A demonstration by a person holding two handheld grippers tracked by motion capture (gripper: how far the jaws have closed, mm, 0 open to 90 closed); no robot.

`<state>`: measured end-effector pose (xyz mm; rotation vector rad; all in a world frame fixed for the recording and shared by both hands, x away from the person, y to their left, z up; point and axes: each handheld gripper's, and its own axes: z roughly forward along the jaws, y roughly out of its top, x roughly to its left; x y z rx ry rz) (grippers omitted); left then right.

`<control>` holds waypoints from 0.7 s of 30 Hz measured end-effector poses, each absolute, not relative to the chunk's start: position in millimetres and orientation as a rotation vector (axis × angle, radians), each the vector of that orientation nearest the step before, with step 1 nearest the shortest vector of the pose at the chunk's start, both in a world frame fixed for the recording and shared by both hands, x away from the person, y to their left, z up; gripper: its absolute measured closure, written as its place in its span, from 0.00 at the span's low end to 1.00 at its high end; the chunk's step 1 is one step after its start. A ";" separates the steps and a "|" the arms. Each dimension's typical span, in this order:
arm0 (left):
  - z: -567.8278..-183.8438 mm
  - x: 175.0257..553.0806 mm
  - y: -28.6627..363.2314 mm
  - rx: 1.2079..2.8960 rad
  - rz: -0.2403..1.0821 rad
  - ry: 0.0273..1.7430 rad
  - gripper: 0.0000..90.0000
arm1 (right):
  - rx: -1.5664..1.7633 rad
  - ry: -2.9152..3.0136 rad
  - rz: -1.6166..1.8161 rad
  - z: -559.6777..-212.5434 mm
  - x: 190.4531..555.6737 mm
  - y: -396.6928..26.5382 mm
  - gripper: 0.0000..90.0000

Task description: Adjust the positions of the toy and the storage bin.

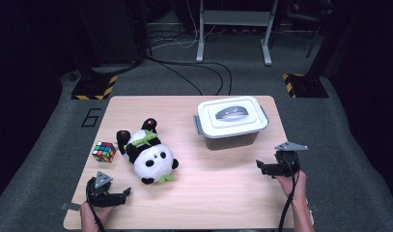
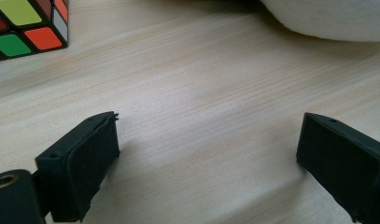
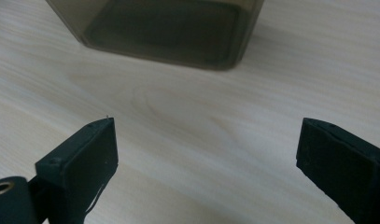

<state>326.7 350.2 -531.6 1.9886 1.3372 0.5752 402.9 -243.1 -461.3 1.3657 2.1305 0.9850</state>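
Note:
A panda plush lies on its back at the middle left of the wooden table, and its white fur shows at the top right of the left gripper view. A colourful puzzle cube stands to the plush's left. At the back right stands a smoky plastic box with a white lid, its base ahead of my right gripper. My left gripper is low at the front left, open over bare wood. My right gripper is open too, in front of the box.
The table's front edge lies close under both hands. Beyond the table are grey floor, black cables, stand bases with yellow-black tape and a metal frame's legs. A figure 6 is marked on the floor at left.

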 end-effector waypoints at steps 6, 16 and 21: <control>-531.6 327.9 349.3 1.991 0.575 1.347 0.04 | 1.326 2.122 1.011 -432.7 424.8 -240.1 0.04; -531.2 327.7 349.4 1.995 0.570 1.349 0.04 | 1.329 2.066 1.064 -400.5 466.5 -243.0 0.16; -531.4 327.8 349.4 1.993 0.571 1.348 0.04 | 1.364 2.033 1.054 -390.3 488.8 -242.3 0.32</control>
